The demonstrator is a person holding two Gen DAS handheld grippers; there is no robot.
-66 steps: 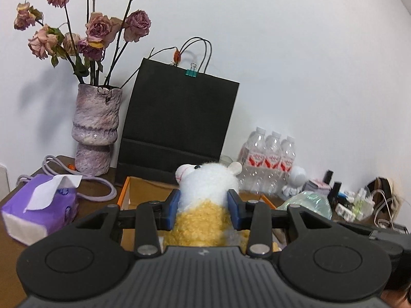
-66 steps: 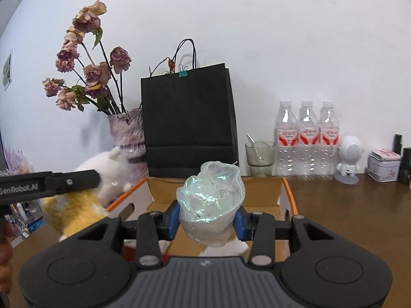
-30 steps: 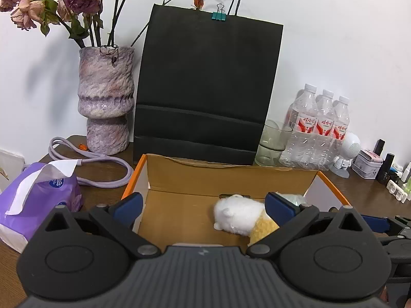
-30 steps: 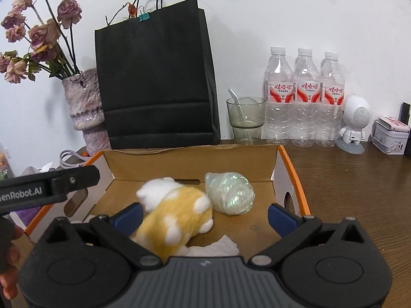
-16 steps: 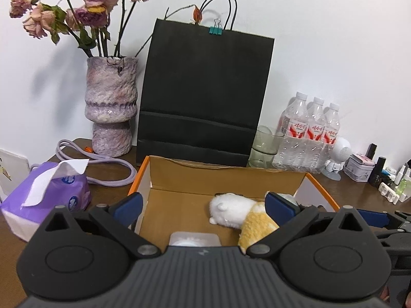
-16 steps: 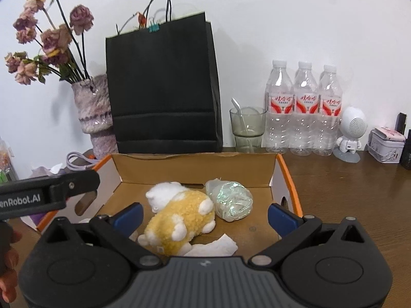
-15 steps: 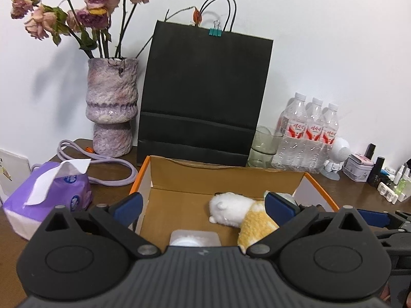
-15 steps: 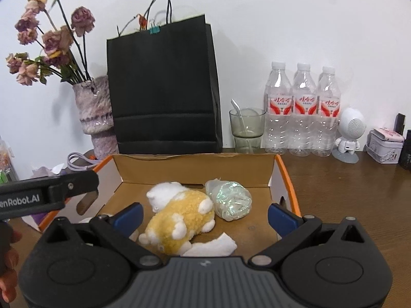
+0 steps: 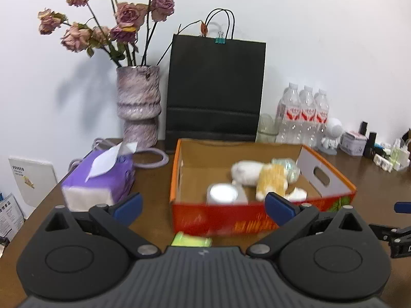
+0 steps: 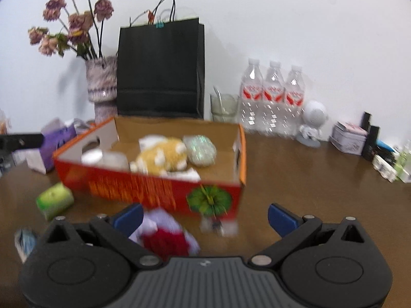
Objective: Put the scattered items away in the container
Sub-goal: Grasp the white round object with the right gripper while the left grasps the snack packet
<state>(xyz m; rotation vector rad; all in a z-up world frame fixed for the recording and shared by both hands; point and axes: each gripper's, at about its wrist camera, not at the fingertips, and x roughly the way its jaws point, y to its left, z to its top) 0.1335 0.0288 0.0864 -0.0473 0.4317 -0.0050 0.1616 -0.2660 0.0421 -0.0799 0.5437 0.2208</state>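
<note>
Both sets of fingers spread wide, grasping nothing: left gripper [image 9: 202,205], right gripper [image 10: 204,217]. Already inside the cardboard box [image 10: 164,188]: fuzzy plush toy [image 10: 160,157], crinkly iridescent bag [image 10: 201,150], white round lid [image 9: 222,192]. Still out on the brown worktop [image 10: 295,177], near the box front: soft green roll [image 10: 55,200], red and white cloth bundle [image 10: 165,238], small clip-like piece [image 10: 218,225]. Risks, as a judgement: limp cloth slipping from a partial pinch; roll rolling away if nudged; light box wall pushed by the fingers.
</note>
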